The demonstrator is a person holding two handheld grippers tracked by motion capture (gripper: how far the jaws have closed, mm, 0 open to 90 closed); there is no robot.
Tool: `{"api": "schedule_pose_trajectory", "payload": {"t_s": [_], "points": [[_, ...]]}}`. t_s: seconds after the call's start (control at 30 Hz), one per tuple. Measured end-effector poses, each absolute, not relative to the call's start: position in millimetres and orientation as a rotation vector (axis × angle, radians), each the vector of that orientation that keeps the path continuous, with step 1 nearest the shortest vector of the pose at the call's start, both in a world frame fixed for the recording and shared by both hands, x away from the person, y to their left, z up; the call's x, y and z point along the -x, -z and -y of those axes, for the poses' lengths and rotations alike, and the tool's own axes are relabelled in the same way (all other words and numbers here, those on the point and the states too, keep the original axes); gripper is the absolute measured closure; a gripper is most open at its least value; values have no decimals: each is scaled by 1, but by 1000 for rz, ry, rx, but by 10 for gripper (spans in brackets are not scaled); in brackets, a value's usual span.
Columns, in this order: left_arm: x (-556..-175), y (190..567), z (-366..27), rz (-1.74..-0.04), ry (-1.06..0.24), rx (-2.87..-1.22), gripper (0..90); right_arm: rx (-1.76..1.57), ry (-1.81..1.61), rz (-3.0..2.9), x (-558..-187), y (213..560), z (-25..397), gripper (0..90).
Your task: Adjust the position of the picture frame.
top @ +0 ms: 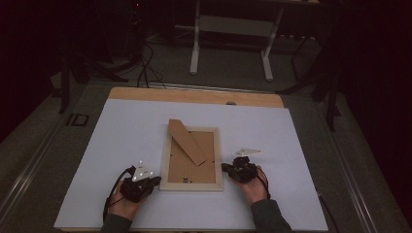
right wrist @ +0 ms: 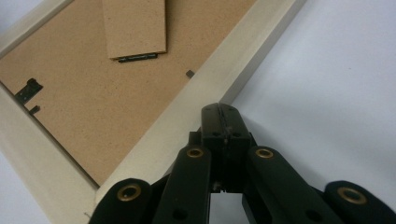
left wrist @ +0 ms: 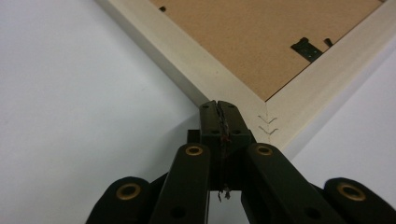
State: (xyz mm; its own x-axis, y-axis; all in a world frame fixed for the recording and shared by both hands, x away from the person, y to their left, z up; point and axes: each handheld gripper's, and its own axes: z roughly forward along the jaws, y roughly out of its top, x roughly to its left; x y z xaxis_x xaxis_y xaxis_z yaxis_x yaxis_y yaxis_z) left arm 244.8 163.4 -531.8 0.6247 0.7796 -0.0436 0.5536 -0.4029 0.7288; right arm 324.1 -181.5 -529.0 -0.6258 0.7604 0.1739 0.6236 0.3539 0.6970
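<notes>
- The picture frame point(top: 191, 156) lies face down on the bench point(top: 291, 145), stand point(top: 187, 141) folded out.
- Your left gripper point(left wrist: 219, 106) and right gripper point(right wrist: 219, 109), fingers closed and empty, touch its near corner and side; any handling remains.

high view looks down from the near side; both gripper views, seemingly close, share the frame point(top: 192, 156).

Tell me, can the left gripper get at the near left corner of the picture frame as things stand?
Probably yes. The left gripper sits with its jaws shut right at that corner of the picture frame, and only bare white table lies around it.
</notes>
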Motion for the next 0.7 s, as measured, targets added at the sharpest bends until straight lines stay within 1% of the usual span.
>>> {"api": "schedule_pose_trajectory", "payload": {"t_s": [0.53,0.63,0.7], "points": [[-238,532,-149,-989,-344,-2126,900,-1323,-1104,-2421,-329,532,191,900],[-236,532,-143,-973,-343,-2136,900,-1331,-1094,-2415,-331,531,194,900],[-234,531,-137,-962,-368,-2153,900,-1336,-1097,-2412,-332,531,196,900]]}}
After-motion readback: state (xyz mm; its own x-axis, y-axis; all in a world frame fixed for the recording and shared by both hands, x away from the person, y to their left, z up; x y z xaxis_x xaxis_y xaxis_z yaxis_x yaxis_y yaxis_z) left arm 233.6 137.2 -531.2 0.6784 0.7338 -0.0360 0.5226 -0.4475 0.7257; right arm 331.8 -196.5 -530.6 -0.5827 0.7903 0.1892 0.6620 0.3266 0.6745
